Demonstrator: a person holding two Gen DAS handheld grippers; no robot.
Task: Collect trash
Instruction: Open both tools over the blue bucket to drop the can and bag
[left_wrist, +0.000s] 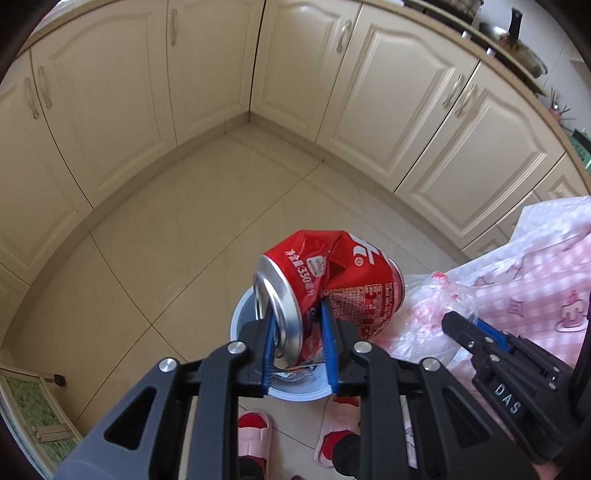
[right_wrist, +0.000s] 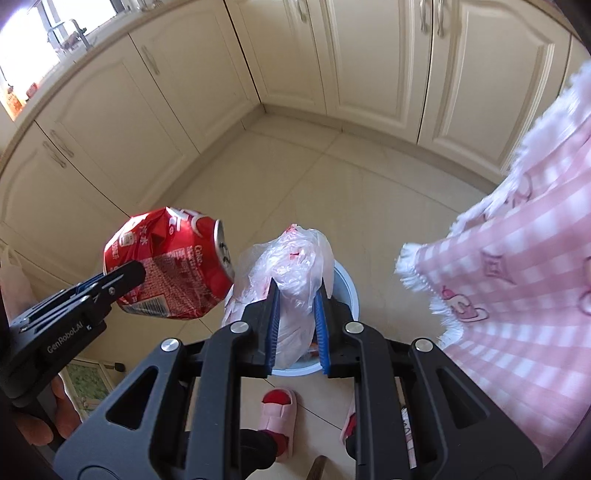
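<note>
crushed red can (left_wrist: 328, 277): clamped in left gripper (left_wrist: 297, 332) jaws, above the white bin (left_wrist: 236, 321); not yet dropped. plastic bag (right_wrist: 295, 266): clamped in right gripper (right_wrist: 295, 317) jaws, over same bin; release pending.

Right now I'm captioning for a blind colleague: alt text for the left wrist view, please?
The left gripper pinches a crushed red can above a white bin on the tiled kitchen floor. Beside it, the right gripper holds a crumpled plastic bag.
</note>
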